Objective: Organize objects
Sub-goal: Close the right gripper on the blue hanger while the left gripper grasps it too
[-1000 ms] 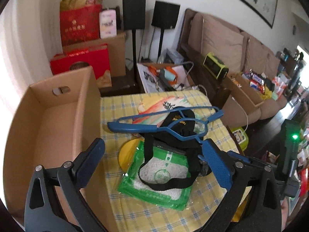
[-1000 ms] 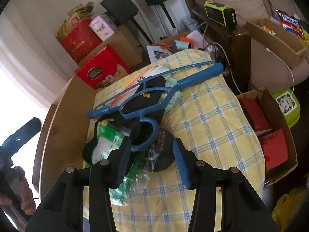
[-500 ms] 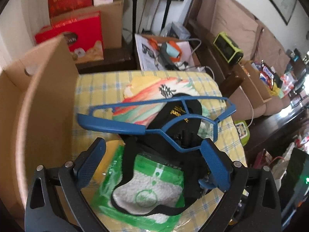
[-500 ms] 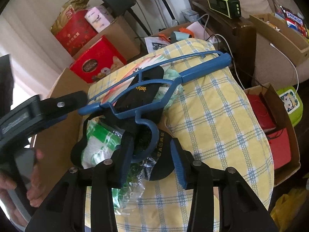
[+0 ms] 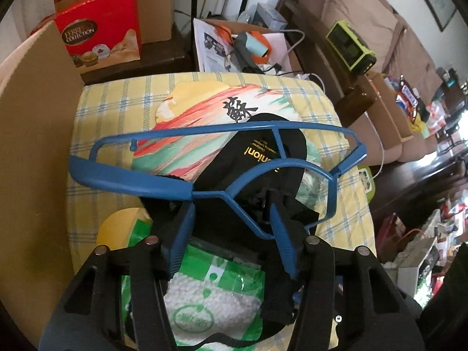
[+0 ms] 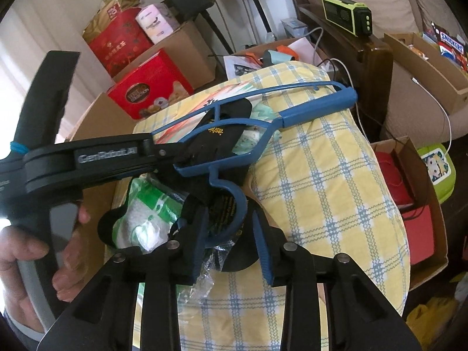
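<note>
A blue plastic hanger lies across a pile on the yellow checked cloth: a colourful fan, a black cap and a green-and-white bag. My left gripper has its fingers partly closed around the hanger's neck and the black strap, with a gap left. In the right wrist view my right gripper is open on either side of the hanger's hook, and the left gripper reaches in from the left.
An open cardboard box stands along the left of the table. A red gift box, cartons and speaker stands are behind. A sofa and a carton of red items are at the right.
My left gripper has moved forward and down over the pile and narrowed its fingers around the hanger's neck. My right gripper has edged closer to the hook.
</note>
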A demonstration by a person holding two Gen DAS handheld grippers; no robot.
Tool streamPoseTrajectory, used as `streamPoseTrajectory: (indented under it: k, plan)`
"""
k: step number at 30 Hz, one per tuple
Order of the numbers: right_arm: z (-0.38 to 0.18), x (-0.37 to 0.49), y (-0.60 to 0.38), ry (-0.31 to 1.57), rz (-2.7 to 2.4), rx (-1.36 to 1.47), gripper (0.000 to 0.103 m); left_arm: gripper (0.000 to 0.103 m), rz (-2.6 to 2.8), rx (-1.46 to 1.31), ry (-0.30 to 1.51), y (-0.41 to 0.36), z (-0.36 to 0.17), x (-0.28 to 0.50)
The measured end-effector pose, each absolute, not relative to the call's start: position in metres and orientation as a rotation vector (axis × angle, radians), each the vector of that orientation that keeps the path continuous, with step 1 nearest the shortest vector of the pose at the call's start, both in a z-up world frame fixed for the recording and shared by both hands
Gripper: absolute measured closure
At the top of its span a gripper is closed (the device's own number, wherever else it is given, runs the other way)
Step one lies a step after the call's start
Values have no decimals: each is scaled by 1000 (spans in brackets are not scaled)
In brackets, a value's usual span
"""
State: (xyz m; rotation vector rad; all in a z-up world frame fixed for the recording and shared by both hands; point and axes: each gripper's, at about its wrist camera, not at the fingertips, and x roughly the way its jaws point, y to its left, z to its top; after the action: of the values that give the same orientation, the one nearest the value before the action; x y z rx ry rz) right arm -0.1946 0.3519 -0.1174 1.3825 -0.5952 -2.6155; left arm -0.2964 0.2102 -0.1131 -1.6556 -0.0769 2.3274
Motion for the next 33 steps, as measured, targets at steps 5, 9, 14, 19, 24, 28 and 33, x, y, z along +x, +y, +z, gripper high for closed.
streamPoseTrajectory:
  k: [5,9,14,19,24,28,33]
  plan:
    - [-118,-195,349,-570,-2614,1379,76,74,2318,-1670,-73,216,-120,-298]
    - [-114,-193,349,-560,-2620,1349,85,82,2328,-1654,-110,213,-116,-297]
    - [-103,-189,343,-509,-2643,1298,90,91,2352,-1599,-93,211,-105,-291]
    - [-104,-190,342,-544,-2618,1309,88,97,2363,-1567,-100,209,-95,-284]
    - [-107,-181,360,-657,-2606,1302,82,97,2371,-1561,-124,202,-90,-283]
    - [-114,-179,369,-731,-2570,1319,72,97,2357,-1572,-158,198,-92,-281]
    - [-126,-183,378,-891,-2498,1297,72,97,2361,-1585,-141,197,-96,-277]
